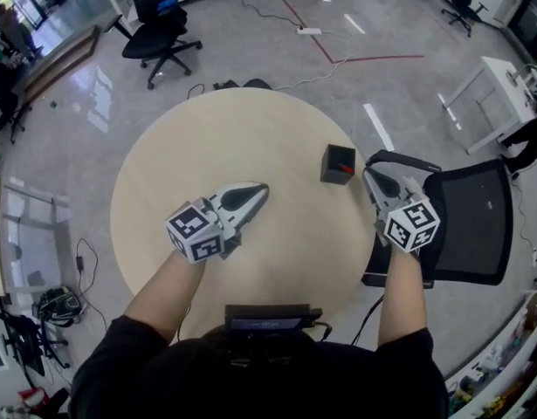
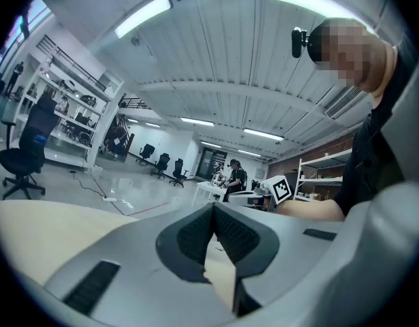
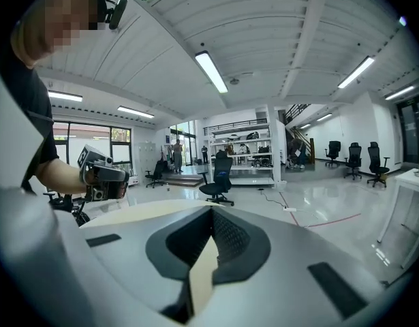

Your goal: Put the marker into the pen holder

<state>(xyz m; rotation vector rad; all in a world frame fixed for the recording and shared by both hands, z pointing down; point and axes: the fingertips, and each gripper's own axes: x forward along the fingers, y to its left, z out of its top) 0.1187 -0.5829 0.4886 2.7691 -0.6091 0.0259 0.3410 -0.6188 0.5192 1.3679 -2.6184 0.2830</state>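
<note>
Closest to you, both forearms reach out over the round worktop, one gripper in each hand. Your left gripper lies low over the middle of the worktop with its tip pointing toward the far right. In the left gripper view its jaws are clenched, pad against pad, with only bare wood showing beneath them and nothing caught between. Your right gripper hangs at the worktop's right edge, above the black mesh chair. The right gripper view shows its jaws pressed together too, and empty.

Just past the right gripper's tip stands the black pen holder, upright near the right rim and well apart from the left gripper. A small red patch shows at its lower right corner. That is probably the marker sitting inside, though it is too small to be sure. No marker lies loose on the wood, so the drop looks done. Neither hand has anything to carry, which would explain the closed jaws.

Farther off, an office chair and a trailing cable sit on the glossy floor.
</note>
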